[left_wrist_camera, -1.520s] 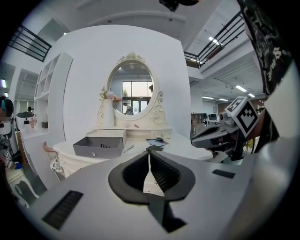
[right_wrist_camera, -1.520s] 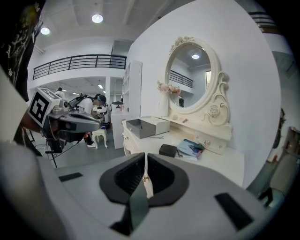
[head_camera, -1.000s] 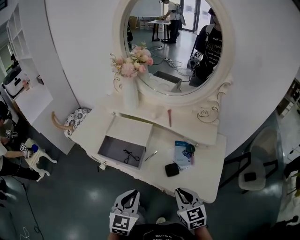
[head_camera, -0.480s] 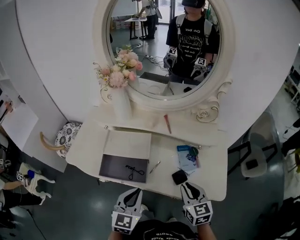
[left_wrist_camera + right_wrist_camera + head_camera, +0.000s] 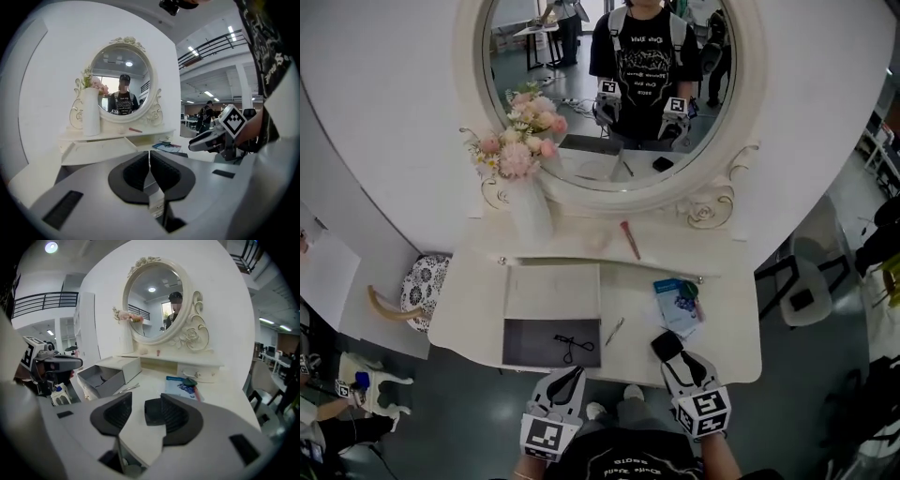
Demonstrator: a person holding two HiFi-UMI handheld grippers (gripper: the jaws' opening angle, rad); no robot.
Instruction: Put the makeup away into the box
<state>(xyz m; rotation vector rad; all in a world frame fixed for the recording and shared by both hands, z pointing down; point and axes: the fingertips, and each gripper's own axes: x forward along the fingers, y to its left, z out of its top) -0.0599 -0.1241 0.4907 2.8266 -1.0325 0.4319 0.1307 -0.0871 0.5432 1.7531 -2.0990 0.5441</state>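
One box [image 5: 551, 292] at the worktop [image 5: 727, 330]'s front-left edge holds one eyelash curler [image 5: 567, 345], one black compact [image 5: 667, 344] at the front edge lies ungripped between the down-tilted right gripper [image 5: 680, 361]'s half-spread, just-opening fingers, and the left gripper [image 5: 569, 375]'s fingers meet, empty.

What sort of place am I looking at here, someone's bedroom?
Likely a mock bedroom corner inside a large open workspace, not a home. The white vanity table, oval mirror and vase of flowers look domestic, but a railed upper gallery runs behind.
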